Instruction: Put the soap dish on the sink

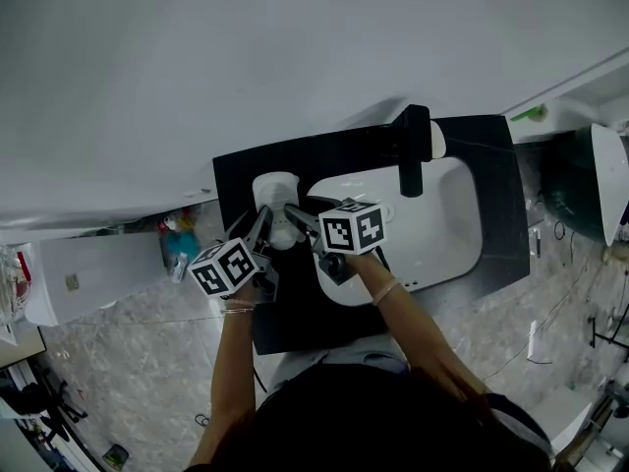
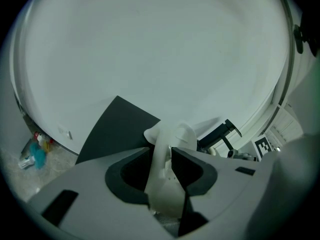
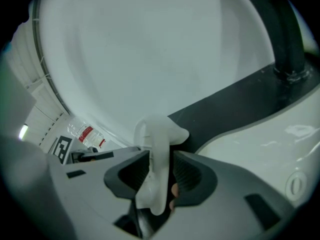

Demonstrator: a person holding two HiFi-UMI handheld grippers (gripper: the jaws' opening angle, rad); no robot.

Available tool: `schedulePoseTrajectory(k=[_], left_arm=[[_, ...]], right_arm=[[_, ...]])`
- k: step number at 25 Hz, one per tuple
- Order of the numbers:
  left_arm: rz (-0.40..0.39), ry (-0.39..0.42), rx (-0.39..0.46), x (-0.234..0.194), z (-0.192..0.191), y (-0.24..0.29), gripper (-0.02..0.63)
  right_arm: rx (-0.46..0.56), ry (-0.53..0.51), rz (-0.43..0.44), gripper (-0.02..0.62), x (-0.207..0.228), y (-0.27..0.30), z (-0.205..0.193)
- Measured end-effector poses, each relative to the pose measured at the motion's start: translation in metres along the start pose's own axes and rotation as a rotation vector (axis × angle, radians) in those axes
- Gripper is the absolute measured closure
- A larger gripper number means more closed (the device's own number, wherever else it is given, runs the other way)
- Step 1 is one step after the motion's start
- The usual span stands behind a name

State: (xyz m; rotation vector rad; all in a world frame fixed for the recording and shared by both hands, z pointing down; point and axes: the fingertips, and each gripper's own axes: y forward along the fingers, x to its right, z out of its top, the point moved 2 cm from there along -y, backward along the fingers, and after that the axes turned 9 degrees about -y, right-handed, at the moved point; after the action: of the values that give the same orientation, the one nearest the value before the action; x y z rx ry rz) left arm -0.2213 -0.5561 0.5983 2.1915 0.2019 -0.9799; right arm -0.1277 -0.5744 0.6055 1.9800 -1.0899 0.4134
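The white soap dish (image 1: 275, 194) hangs over the back left corner of the black countertop (image 1: 241, 170), left of the white sink basin (image 1: 447, 226). Both grippers hold it. My left gripper (image 1: 263, 227) is shut on its left edge, and the left gripper view has the dish (image 2: 172, 138) pinched on edge between the dark pads. My right gripper (image 1: 296, 216) is shut on its right side; in the right gripper view the dish (image 3: 157, 134) stands upright between the jaws, above the counter (image 3: 225, 109) and the basin (image 3: 270, 134).
A black faucet (image 1: 413, 150) stands behind the basin, close to my right gripper. A white wall rises just past the counter. Bottles (image 1: 177, 241) and a white cabinet (image 1: 74, 278) are on the floor at left. A dark bin (image 1: 580, 180) is at right.
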Motion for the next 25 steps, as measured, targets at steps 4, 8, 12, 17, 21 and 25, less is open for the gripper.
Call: schedulePoseTrajectory(k=[4,8,12,17,21,25], left_arm=[[0.034,0.009,0.050,0.000,0.008,-0.019,0.483],[0.008,0.041,0.095,0.021,0.015,-0.050,0.485],[-0.067,0.076,0.123,0.053,0.014,-0.080,0.485],[-0.122,0.141,0.135,0.093,0.002,-0.125,0.563],[-0.133,0.162,0.129,0.111,-0.014,-0.164,0.603],[-0.143,0.176,0.110,0.121,-0.034,-0.192,0.603]], right_arm=[[0.019,0.002,-0.062,0.457,0.003,-0.017,0.006],[0.039,-0.011,-0.164,0.465,-0.002,-0.047,0.010],[0.068,-0.084,-0.191,0.548,-0.032,-0.074,0.012],[0.073,-0.150,-0.168,0.575,-0.085,-0.108,0.004],[0.079,-0.164,-0.158,0.575,-0.122,-0.135,-0.011],[0.102,-0.179,-0.179,0.577,-0.144,-0.157,-0.024]])
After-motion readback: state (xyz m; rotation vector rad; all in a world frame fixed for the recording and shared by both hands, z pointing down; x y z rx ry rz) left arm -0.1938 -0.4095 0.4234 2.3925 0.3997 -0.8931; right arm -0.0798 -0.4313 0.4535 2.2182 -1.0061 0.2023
